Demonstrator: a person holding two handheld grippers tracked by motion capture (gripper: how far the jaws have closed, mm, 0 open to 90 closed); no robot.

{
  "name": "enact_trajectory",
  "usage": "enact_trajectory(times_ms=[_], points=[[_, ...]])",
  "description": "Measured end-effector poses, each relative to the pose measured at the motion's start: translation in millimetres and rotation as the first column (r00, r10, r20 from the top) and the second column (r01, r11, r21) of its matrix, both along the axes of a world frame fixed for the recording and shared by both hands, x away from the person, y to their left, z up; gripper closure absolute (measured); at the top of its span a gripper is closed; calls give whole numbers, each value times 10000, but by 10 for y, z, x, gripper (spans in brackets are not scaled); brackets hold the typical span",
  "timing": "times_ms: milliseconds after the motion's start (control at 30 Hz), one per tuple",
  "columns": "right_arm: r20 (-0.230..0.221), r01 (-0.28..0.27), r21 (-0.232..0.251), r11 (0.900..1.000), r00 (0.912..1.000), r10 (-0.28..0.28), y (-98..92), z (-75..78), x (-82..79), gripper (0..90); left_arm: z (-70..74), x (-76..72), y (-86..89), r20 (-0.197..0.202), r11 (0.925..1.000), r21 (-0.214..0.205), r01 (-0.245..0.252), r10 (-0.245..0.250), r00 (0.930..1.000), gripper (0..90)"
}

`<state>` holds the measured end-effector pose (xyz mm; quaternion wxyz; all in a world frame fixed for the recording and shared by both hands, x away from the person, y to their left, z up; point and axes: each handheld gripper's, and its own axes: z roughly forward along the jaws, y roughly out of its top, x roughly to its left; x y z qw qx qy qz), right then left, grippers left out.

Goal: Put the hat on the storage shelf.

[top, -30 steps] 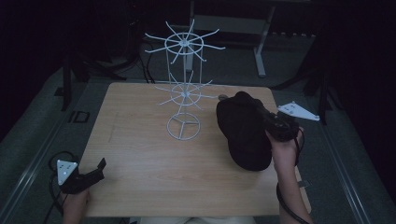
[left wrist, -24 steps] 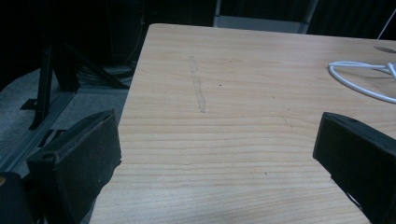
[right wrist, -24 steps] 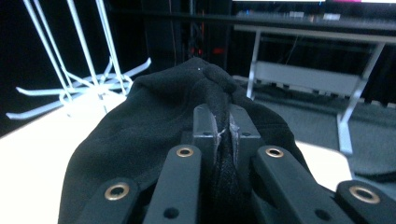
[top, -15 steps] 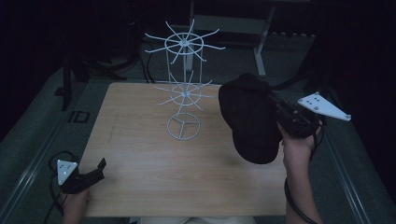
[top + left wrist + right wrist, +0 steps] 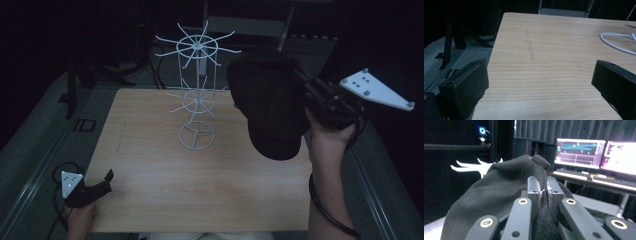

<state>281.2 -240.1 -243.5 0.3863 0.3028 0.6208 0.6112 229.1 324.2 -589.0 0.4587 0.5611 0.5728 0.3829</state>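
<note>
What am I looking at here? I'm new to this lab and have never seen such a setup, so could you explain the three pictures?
No robot is involved: a person holds a hand-held two-jaw gripper in each hand at a wooden table. The high view looks down from above the person's side. The other two pictures come from cameras riding on the grippers, looking along their black jaws.

On the table stands a white wire rack, with hooks spreading out at two levels above a ring base.

The left gripper sits low at the table's near left corner. In its own view the jaws stand wide apart with nothing between them.

The right gripper is raised above the table's right side, with its jaws pinched shut on the fabric of a black cap. The cap hangs in the air beside the rack's upper hooks.
</note>
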Motion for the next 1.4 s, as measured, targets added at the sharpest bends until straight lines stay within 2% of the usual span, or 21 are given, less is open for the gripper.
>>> enact_trajectory(times_ms=[33, 67, 233, 400, 500, 767, 1133, 1400], points=[[0, 0, 0, 10000, 10000, 0, 0, 0, 0, 842, 0, 1, 1, -5, 10000, 2, -1, 1, 10000, 14], [101, -140, 73, 9999, 9999, 139, 37, 98, 2, 842, 0, 1, 1, -10, 10000, 4, 6, -6, 10000, 14], [252, -415, 87, 9991, 9988, 412, 168, 277, 49, 842, 0, 0, 2, -10, 10000, -4, 17, -17, 10000, 15], [116, -603, 27, 9982, 9981, 603, 270, 325, 121, 842, 0, 0, 3, 4, 10000, -24, 15, -15, 10000, 15], [8, -923, -35, 9957, 9957, 923, 421, 317, 218, 842, 0, -1, 4, 8, 10000, -33, 29, -29, 10000, 15], [-223, -1337, -225, 9908, 9908, 1332, 580, 138, 328, 842, 0, -3, 6, 29, 10000, -46, 50, -50, 10000, 14], [-847, -1771, -617, 9823, 9815, 1716, 646, -264, 365, 840, 0, -2, 4, 14, 10000, -18, 33, -33, 10000, 15], [-1057, -1900, -607, 9799, 9774, 1830, 656, -418, 391, 832, 0, -3, 4, 22, 10000, -6, 47, -47, 10000, 15]])
